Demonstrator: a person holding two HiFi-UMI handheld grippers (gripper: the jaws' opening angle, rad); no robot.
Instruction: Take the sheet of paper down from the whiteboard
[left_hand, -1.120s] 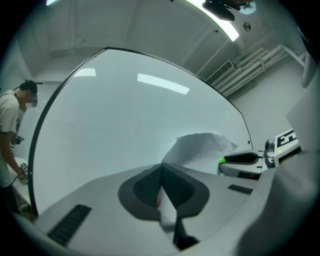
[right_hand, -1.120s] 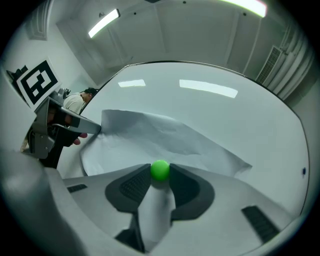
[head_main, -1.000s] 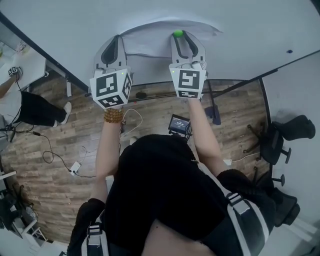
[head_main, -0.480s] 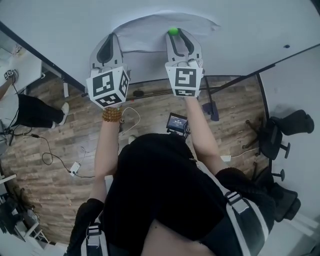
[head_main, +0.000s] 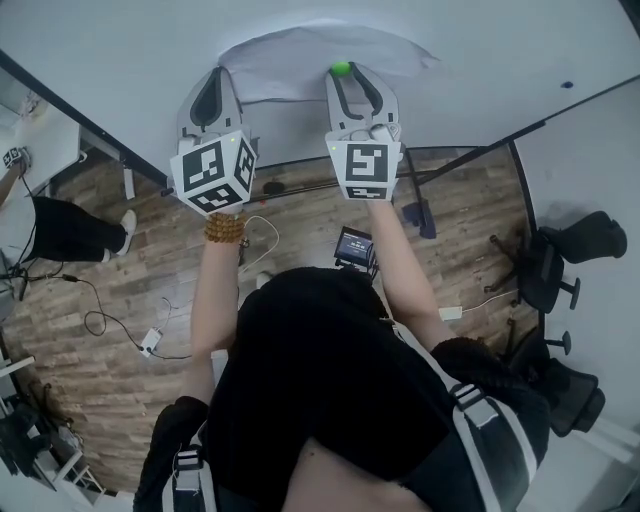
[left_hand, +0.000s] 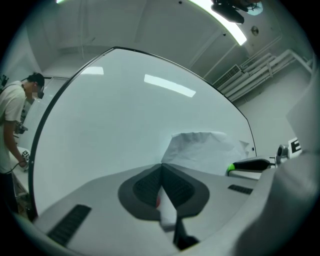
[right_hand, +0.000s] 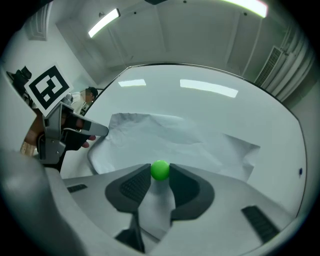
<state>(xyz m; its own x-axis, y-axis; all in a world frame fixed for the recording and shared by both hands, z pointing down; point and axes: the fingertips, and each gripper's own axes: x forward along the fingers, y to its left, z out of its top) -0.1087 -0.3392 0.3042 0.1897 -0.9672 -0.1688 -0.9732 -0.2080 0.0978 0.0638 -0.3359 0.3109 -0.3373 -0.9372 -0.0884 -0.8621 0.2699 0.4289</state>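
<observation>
Your right gripper (right_hand: 160, 176) had its jaws closed on the green magnet (right_hand: 160, 169). The magnet sat straight ahead of it on the sheet of paper (right_hand: 165, 137), roughly midway along the sheet's width. The paper lay crumpled against the whiteboard (right_hand: 210, 105), its long axis running across the board from left to right. Your left gripper (left_hand: 161, 167), pads pressed together, pinched what looked like the sheet's left edge, near the right gripper. So the magnet was the right hand's and the sheet the left's. The coming pull, I judge, needed the magnet drawn straight off the board towards you while the left grip kept the paper from dropping.
</observation>
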